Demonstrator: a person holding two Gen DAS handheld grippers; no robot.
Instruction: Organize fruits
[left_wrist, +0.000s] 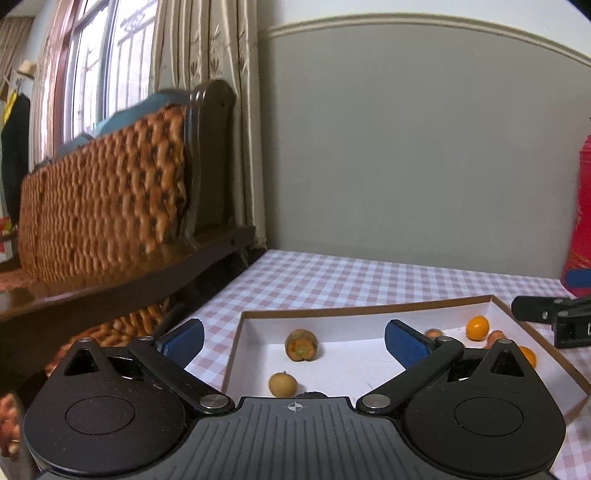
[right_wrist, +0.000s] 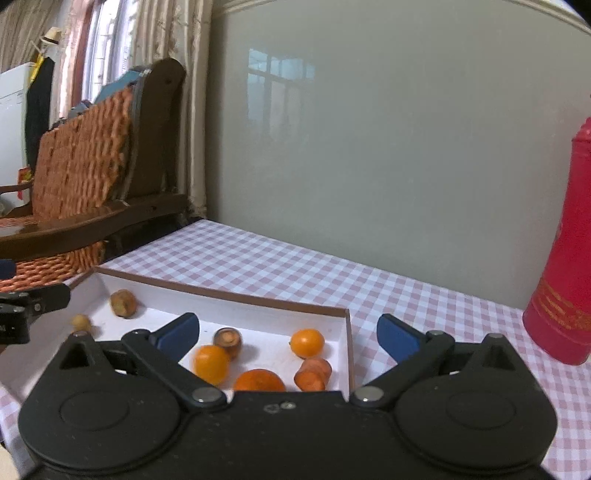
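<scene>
- Both tongs are standing wide apart with nothing between the pads; left gripper (left_wrist: 293, 341) is hovering over the near-left end of the white box (left_wrist: 369, 309), right gripper (right_wrist: 288, 334) over its near-right end.
- Step in hand, my read: both are sitting between a drop and the next pick; fruits are already lying inside the box, none visible on the checked cloth (right_wrist: 295, 269) outside it.
- Left end of the box: brown-green stub (left_wrist: 301, 344) mid-floor, cut face turning toward the left camera, long axis running roughly front-to-back; small tan round fruit (left_wrist: 283, 384) near the front wall, no clear axis.
- Right end of the box: three orange round fruits (right_wrist: 307, 343) spreading across the floor; carrot piece (right_wrist: 313, 373) by the right wall, long axis lying roughly along that wall, cut end facing the near side; brown stub (right_wrist: 228, 340) toward the middle, cut face up-and-near.
- Next move is calling for grouping by kind, if more is wanted: drop the jaws around one piece, closing across its short axis; round fruits may roll.
- Red bottle (right_wrist: 565, 258) is standing well right of the box, clear of both grippers.
</scene>
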